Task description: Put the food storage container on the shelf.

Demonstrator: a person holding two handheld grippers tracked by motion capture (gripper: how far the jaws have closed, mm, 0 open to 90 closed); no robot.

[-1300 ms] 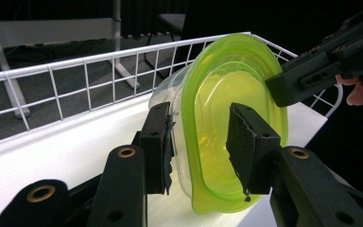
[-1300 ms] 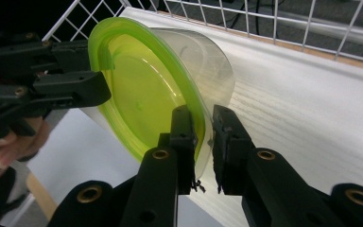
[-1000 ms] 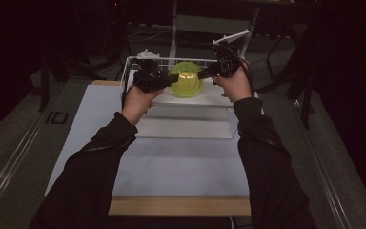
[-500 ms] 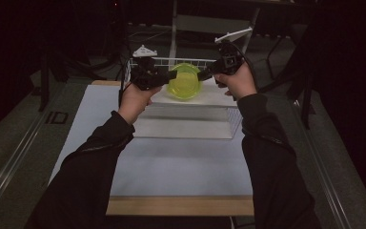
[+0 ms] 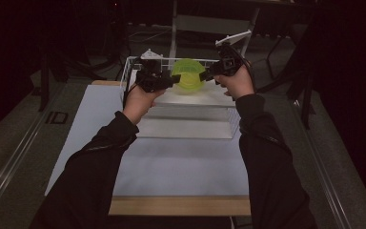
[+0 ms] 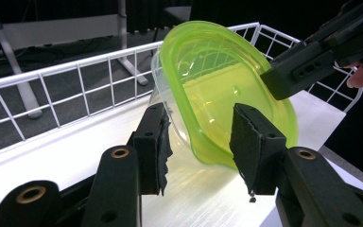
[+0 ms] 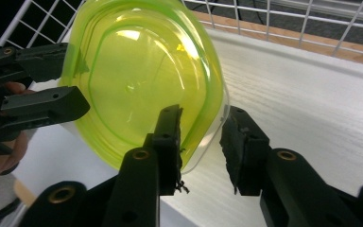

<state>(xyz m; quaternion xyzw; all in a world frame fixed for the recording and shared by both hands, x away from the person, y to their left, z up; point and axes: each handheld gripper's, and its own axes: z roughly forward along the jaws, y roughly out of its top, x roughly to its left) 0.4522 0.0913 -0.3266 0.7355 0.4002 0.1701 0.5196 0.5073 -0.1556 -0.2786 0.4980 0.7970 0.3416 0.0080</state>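
Note:
A clear container with a yellow-green lid (image 5: 187,76) hangs tilted on edge over the white shelf inside a wire basket. My left gripper (image 6: 203,142) is shut on its lower edge, one pad on the clear body and the other on the lid (image 6: 227,90). From the opposite side, my right gripper (image 7: 201,137) has just been opening its jaws. The container's rim (image 7: 217,113) stands between them with a gap at the right pad. In the high view the left gripper (image 5: 171,81) and right gripper (image 5: 207,74) flank the container.
The white wire basket (image 5: 128,64) stands at the table's far end, its grid wall (image 6: 75,71) just behind the container. A white shelf (image 5: 205,98) lies inside it. A white sheet (image 5: 181,162) covers the table toward the person, whose dark sleeves reach in from below.
The container has tipped a little between the two grippers. Both hands stay almost where they were.

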